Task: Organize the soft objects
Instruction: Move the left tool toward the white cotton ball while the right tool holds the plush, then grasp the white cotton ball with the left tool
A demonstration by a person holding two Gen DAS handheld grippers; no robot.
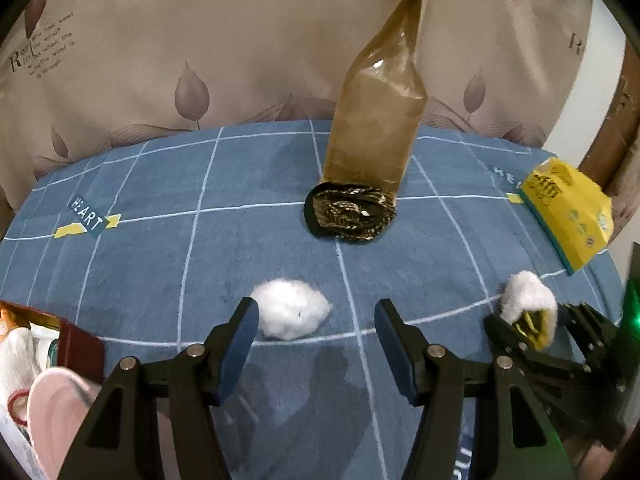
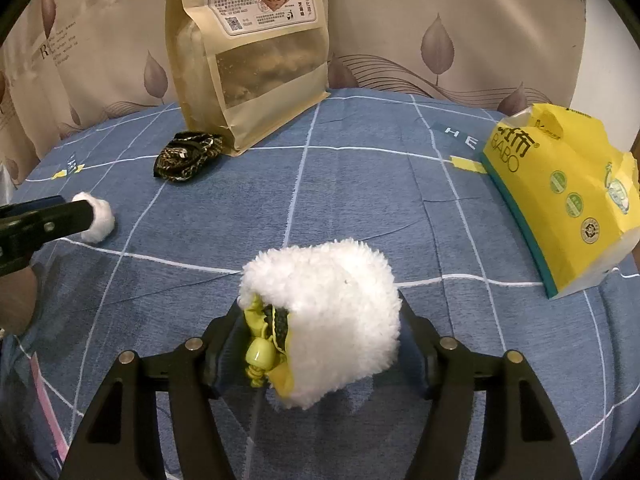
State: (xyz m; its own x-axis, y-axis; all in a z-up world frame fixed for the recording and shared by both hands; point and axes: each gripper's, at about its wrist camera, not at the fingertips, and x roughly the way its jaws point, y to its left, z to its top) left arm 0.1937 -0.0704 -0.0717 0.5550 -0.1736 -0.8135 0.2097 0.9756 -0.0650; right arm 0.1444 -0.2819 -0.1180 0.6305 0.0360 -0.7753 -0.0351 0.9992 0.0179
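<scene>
A white cotton ball (image 1: 290, 308) lies on the blue checked cloth (image 1: 160, 264), just ahead of my open left gripper (image 1: 316, 320), nearer its left finger. It also shows in the right wrist view (image 2: 98, 218) beside the left gripper's tip. My right gripper (image 2: 320, 320) is shut on a white fluffy pouch (image 2: 332, 320) with yellow lining and a green bead, held just above the cloth. The pouch also shows in the left wrist view (image 1: 528, 300). A black and gold fabric bundle (image 1: 350, 216) lies by the kraft bag; it also shows in the right wrist view (image 2: 186, 156).
A tall kraft paper bag (image 2: 248, 56) stands at the back, also in the left wrist view (image 1: 380, 112). A yellow tissue pack (image 2: 560, 196) lies at the right. A dark red box (image 1: 76, 344) with white and pink items sits at the near left. A leaf-print curtain hangs behind.
</scene>
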